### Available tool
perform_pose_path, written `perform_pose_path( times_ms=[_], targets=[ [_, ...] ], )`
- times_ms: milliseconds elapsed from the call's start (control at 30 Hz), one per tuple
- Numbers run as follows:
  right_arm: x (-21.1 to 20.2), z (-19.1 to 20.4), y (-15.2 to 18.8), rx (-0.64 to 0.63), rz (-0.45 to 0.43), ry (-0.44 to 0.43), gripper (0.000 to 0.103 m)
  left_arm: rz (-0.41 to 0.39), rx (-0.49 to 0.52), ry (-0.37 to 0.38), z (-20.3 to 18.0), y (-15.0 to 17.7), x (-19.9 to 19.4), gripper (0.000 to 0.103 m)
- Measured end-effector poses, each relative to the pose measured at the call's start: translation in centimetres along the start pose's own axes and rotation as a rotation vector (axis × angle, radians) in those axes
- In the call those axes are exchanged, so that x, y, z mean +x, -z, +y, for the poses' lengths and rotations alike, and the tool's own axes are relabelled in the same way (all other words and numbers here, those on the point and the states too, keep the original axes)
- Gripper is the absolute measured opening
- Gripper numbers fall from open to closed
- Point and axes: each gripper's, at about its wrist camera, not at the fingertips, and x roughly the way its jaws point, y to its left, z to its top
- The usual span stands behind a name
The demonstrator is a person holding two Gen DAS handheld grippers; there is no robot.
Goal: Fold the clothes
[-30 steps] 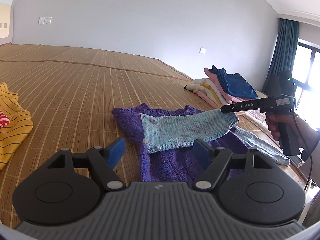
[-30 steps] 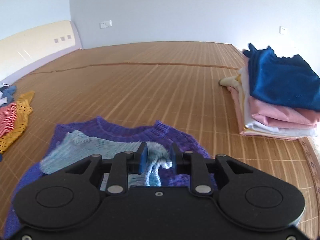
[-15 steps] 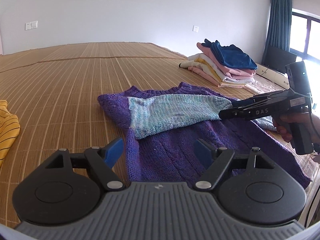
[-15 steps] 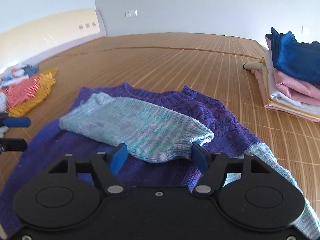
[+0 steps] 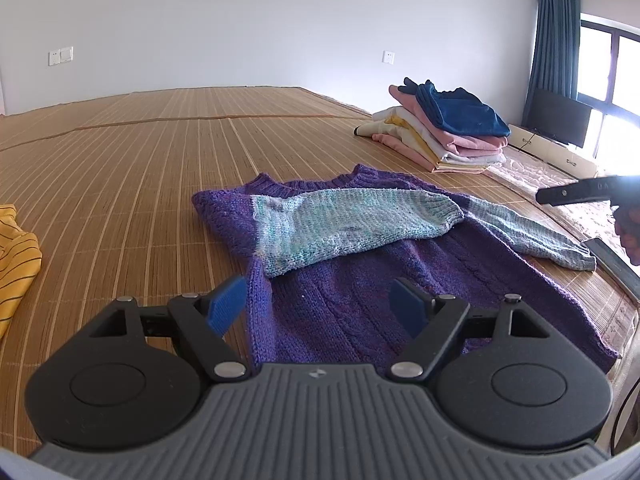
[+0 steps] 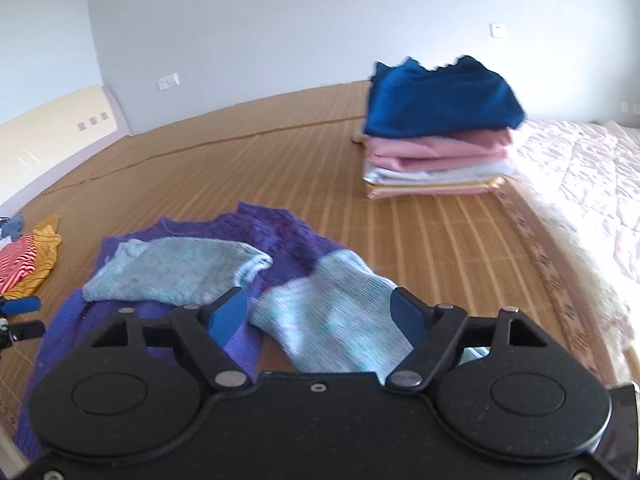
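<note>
Sweater point(image 5: 360, 280) lies flat on the bamboo mat point(image 5: 160, 180), one pale sleeve point(image 5: 344, 228) now folded across its chest and released, right claw point(image 6: 320, 316) swinging wide-open toward the other sleeve point(image 6: 332, 312), left claw point(image 5: 320, 308) wide, empty.

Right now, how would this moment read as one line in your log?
task: fold clothes | purple sweater: flat, one sleeve folded across | other sleeve: unfolded | left gripper: open | right gripper: open

The left gripper point(image 5: 320, 307) has its blue-padded fingers point(image 5: 226, 305) spread wide, nothing between them. The right gripper point(image 6: 320, 311) is likewise spread and empty; in the left wrist view a hand point(image 5: 629, 227) grips its handle at the far right.
</note>
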Motion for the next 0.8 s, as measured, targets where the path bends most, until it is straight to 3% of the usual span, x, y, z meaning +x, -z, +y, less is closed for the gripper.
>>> perform_pose_path(
  times_ms=[200,600,733,800],
  targets=[
    [-2.8,-4.7,3.6,0.066,0.020,0.142,0.076,-0.001,0.005,0.008,-0.8,-0.3,0.4,0.083],
    [-1.3,-7.0,5.1,0.056,0.058,0.207,0.068,0.031,0.047,0.025,-3.0,0.1,1.8,0.083],
    [-0.8,-7.0,4.9,0.062,0.065,0.232,0.049,0.029,0.044,0.019,-2.7,0.1,1.7,0.083],
    [-0.7,-6.6,4.8,0.051,0.067,0.233,0.024,0.024,0.039,0.017,-2.5,0.1,1.4,0.083]
  ],
)
